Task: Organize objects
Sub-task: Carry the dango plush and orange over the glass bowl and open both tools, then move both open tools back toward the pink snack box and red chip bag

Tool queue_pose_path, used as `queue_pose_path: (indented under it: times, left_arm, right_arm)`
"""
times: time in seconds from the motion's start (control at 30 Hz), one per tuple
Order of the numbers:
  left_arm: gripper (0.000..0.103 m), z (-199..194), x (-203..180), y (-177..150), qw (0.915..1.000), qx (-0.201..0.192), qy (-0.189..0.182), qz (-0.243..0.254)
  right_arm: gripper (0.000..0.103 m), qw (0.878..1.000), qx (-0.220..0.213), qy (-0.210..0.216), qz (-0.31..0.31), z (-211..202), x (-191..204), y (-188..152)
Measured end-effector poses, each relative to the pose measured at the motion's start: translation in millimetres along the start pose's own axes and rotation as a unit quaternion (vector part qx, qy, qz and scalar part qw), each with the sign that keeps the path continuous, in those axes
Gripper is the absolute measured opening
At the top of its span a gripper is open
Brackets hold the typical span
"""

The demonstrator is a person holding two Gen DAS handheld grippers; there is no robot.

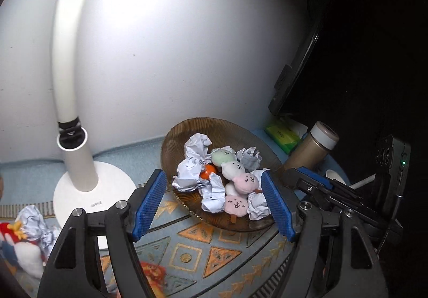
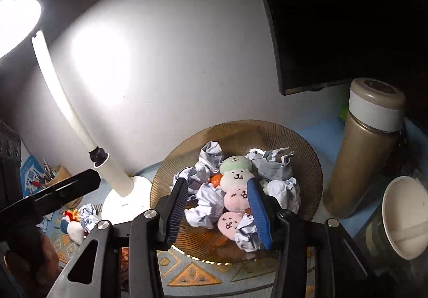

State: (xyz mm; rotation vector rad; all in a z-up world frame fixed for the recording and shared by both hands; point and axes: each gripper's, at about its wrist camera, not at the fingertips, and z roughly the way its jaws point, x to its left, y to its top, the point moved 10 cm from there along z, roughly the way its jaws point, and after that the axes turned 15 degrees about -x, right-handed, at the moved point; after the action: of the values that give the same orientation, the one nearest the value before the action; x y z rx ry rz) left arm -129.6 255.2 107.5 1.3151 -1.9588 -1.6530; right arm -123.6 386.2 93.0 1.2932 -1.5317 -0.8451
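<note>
both tongs, left (image 1: 216, 204) and right (image 2: 219, 211), gape empty over the plate (image 2: 302, 153).

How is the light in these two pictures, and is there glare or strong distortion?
Left wrist view: the lamp throws a blown-out glare patch on the wall; the right side is almost black; fisheye bends the lamp arm. Right wrist view: the lamp head is overexposed at top left, the monitor stays dark, yet the plate and its toys are sharp.
</note>
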Motion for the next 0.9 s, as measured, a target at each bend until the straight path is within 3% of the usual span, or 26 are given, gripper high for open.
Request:
queue_pose_path:
  times: [0.07, 0.13, 0.2, 0.23, 0.3, 0.47, 0.57, 0.67, 0.9]
  left_arm:
    - [0.072, -40, 7, 8, 0.9995, -0.026, 0.017, 0.010]
    - [0.073, -83, 19, 15, 0.9966, -0.056, 0.052, 0.030]
    - [0.083, -125, 30, 14, 0.9921, -0.082, 0.076, 0.056]
    - [0.097, -144, 36, 10, 0.9894, -0.093, 0.092, 0.063]
    - [0.102, -170, 55, -5, 0.9830, -0.108, 0.130, 0.071]
    - [0.101, -195, 140, -85, 0.9719, -0.064, 0.223, 0.038]
    - [0.100, -184, 171, -131, 0.9761, -0.029, 0.215, -0.014]
    - [0.100, -174, 181, -151, 0.9770, -0.010, 0.207, -0.052]
    - [0.100, -173, 173, -154, 0.9792, -0.011, 0.200, -0.035]
  right_arm:
    - [0.063, 1.000, -0.015, 0.012, -0.010, -20, 21, 1]
    - [0.066, 0.999, -0.024, 0.033, -0.011, -37, 43, -5]
    - [0.066, 0.998, -0.012, 0.063, -0.009, -44, 65, -22]
    - [0.066, 0.998, -0.003, 0.066, -0.010, -43, 77, -35]
    - [0.066, 0.998, 0.017, 0.064, -0.020, -41, 86, -67]
    - [0.066, 0.996, 0.053, 0.042, -0.055, -14, 96, -146]
    - [0.066, 0.994, 0.091, 0.045, -0.031, 4, 90, -174]
    - [0.067, 0.995, 0.087, 0.041, -0.031, 2, 86, -172]
    - [0.067, 0.994, 0.092, 0.040, -0.042, 2, 89, -175]
